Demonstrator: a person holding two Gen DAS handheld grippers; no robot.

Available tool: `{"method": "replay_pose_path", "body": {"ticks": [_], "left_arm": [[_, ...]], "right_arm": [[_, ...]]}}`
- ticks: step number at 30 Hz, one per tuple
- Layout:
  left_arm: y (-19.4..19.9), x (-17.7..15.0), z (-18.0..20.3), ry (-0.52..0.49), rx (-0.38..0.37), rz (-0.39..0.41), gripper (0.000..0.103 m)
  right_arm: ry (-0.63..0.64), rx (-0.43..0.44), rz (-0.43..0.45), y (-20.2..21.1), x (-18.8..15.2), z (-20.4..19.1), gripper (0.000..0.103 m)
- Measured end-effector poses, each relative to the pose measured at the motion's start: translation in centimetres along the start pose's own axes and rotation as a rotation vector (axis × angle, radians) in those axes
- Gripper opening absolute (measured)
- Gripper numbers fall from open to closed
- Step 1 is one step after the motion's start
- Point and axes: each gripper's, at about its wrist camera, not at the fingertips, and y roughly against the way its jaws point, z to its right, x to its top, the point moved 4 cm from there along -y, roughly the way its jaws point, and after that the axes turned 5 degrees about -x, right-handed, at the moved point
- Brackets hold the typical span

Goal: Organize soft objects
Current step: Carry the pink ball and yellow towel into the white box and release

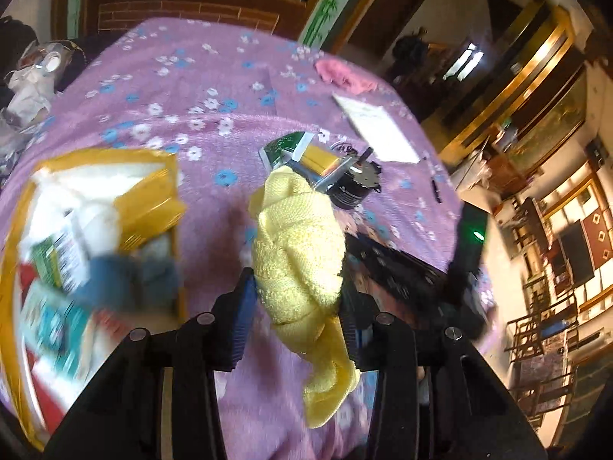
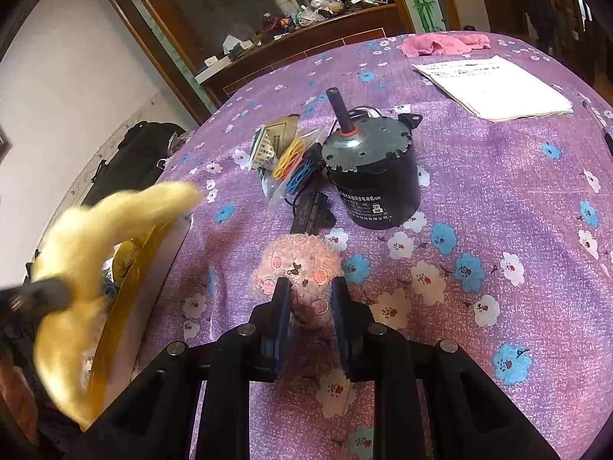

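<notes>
Your left gripper (image 1: pixel 297 299) pinches yellow towel (image 1: pixel 297 245) above table; right gripper (image 2: pixel 308 299) squeezes pink plush (image 2: pixel 297 268) near motor (image 2: pixel 371 180).

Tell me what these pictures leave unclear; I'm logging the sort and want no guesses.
- Yellow box, left wrist view: motion blur smears its contents; only white and blue soft shapes show.
- Motor, left wrist view: mostly hidden behind the yellow towel.
- Printed sheets, right wrist view: text too small.
- Pink plush toy, right wrist view: lower part hidden between the right claw fingers.
</notes>
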Motion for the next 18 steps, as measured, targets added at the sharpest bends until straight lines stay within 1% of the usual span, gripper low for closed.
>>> {"method": "replay_pose_path", "body": {"ticks": [2,4,6,9,12,15,18], "left_arm": [[2.0,-0.5,-0.9,0.012,-0.006,0.039,0.038],[4.1,-1.2,-2.5,0.045,0.016,0.082,0.038],[5.5,-1.7,-3.8,0.070,0.032,0.106,0.038],[7.2,-2.5,-5.9,0.096,0.057,0.121,0.039],[9.2,-2.5,-8.0,0.112,0.094,0.154,0.039],[10.6,-2.5,-9.3,0.111,0.119,0.172,0.039],[10.9,-2.9,-10.4,0.102,0.143,0.159,0.039]], "right_arm": [[-0.002,0.000,0.001,0.0,0.0,0.0,0.020],[-0.001,-0.010,0.002,0.1,-0.1,-0.1,0.020],[0.000,-0.045,0.010,0.7,-0.2,-0.5,0.020],[0.019,-0.049,0.027,2.2,-0.7,-2.1,0.020],[0.049,-0.015,0.025,3.7,-1.1,-4.8,0.020],[0.083,0.052,0.003,4.6,-1.5,-8.3,0.020],[0.159,0.142,-0.023,5.3,-2.2,-12.9,0.020]]}}
